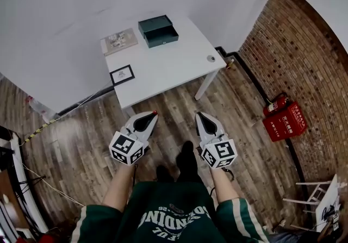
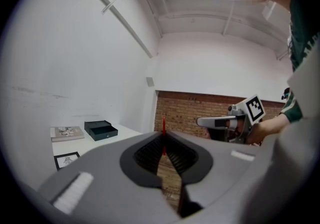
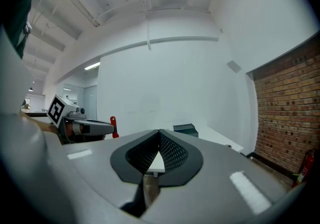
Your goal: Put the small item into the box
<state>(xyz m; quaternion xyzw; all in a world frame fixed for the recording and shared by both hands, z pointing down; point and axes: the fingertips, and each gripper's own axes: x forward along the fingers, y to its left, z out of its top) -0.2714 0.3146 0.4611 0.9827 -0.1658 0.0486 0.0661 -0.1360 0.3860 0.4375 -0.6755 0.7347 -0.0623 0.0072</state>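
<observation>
A dark green box [image 1: 158,30] with its drawer pulled out stands at the far edge of a white table [image 1: 163,70]. It also shows as the box [image 2: 101,130] and the box [image 3: 185,129] in the gripper views. A small grey round item [image 1: 211,58] lies near the table's right corner. My left gripper [image 1: 153,113] hangs over the wooden floor short of the table. Its jaws are shut, with a thin red piece [image 2: 163,129] sticking up between the tips. My right gripper [image 1: 199,115] is level with it, shut and empty.
A book [image 1: 119,41] and a small framed picture [image 1: 122,74] lie on the table's left side. A red fire extinguisher [image 1: 277,104] and a red case [image 1: 285,120] sit by the brick wall at right. Cables and gear line the left floor edge.
</observation>
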